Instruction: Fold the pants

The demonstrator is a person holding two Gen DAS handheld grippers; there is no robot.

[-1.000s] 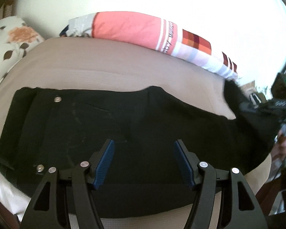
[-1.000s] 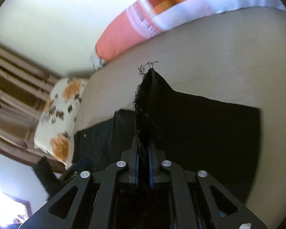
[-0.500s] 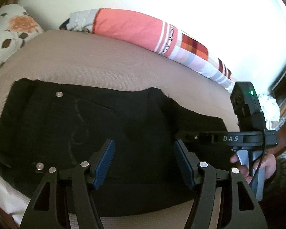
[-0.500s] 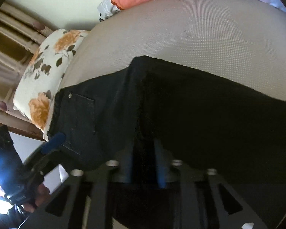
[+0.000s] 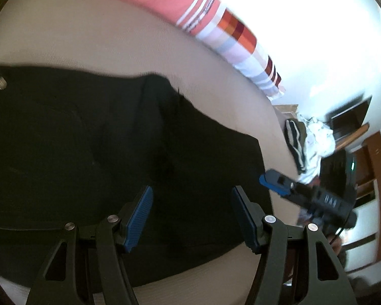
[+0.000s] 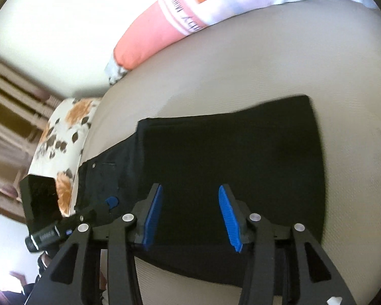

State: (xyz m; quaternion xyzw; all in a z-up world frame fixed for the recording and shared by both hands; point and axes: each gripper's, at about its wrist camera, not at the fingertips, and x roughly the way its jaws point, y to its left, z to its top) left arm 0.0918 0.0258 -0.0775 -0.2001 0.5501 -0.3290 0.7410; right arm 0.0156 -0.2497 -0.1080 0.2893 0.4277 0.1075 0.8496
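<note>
Beige ribbed bed (image 6: 241, 58), folded black denim pants (image 6: 228, 157) at centre, coral striped pillow (image 6: 165, 25) at 12 o'clock, floral pillow (image 6: 63, 132) at 9, left tool (image 5: 190, 218) jaws apart, right tool (image 6: 190, 216) just opening, both empty.

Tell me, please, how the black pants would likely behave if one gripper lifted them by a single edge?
The black pants lie flat in folded layers on the bed, so they would probably droop and unfold. Being soft cloth, they seem unlikely to slip from ribbed pads.

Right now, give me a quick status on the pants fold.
Left gripper open, empty. Right gripper just opened, clear of cloth. Black pants folded over on bed. Nothing in the way.
</note>
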